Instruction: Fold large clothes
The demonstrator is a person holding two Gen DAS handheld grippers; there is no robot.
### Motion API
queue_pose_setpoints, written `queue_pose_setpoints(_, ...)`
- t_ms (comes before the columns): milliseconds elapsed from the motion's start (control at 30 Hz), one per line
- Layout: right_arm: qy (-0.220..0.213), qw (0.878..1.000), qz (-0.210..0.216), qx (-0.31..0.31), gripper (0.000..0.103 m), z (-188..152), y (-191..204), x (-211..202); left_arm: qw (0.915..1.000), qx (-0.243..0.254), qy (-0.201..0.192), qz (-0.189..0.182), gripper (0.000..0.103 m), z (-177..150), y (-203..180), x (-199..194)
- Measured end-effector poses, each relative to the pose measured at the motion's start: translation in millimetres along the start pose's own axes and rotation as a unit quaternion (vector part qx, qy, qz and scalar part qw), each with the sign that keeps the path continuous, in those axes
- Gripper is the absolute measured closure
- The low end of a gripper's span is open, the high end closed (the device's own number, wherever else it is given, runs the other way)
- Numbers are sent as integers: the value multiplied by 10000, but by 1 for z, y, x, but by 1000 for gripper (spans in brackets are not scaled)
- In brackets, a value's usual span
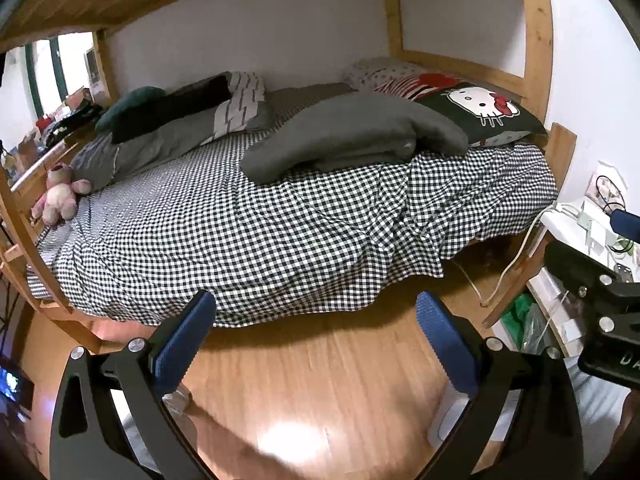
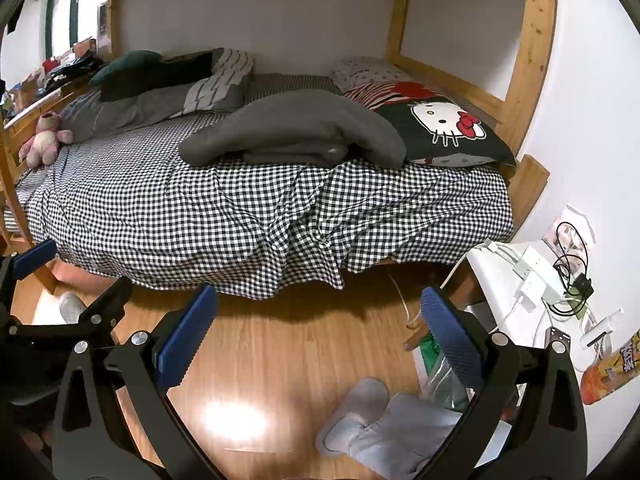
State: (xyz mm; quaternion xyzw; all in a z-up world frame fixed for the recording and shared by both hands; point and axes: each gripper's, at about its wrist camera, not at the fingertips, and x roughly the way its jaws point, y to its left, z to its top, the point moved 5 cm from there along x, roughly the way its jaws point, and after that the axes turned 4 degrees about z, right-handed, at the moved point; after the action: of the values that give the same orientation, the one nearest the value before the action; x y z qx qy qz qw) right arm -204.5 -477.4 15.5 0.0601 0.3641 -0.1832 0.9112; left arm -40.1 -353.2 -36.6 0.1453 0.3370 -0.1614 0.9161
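Both grippers are up over the wood floor [image 1: 320, 380] w/ nothing in them. Left gripper [image 1: 316, 344]: blue pads spread wide apart, empty. Right gripper [image 2: 320, 340]: same deal, pads wide apart, nothing between. In the right wrist view the left gripper pokes in at the left edge, and in the left wrist view the right one shows at the right edge, so they're side by side.

Down low in the right view there's a person's leg in light grey pants and a pale slipper [image 2: 352, 416] on the floor. To the right, a white side table [image 2: 500, 280] w/ a power strip, chargers and tangled black cables.

Next back is the bed w/ a black/white checkered sheet [image 1: 240, 232], rumpled and hanging over the near edge. The grey garment [image 1: 352, 136] is on the bed toward the right half, already folded into a thick bundle, just beside the cat-face pillow [image 1: 480, 112] and prob touching it. Pink plush toy [image 1: 60, 196] sits at the far left end, grey striped bedding and a dark pillow further back by the wall. Wooden bunk frame [image 1: 538, 40] all around.
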Motion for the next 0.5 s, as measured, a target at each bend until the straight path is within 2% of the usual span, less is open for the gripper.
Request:
queue_pose_setpoints(267, 6, 10000, 15, -28, 3, -2, 3, 0, 9998, -84, 42, -161, 4, -2, 1, 3)
queue_pose_setpoints(500, 19, 10000, -3, -48, 3, -3, 2, 2, 9999, -134, 73, -67, 4, -1, 6, 5)
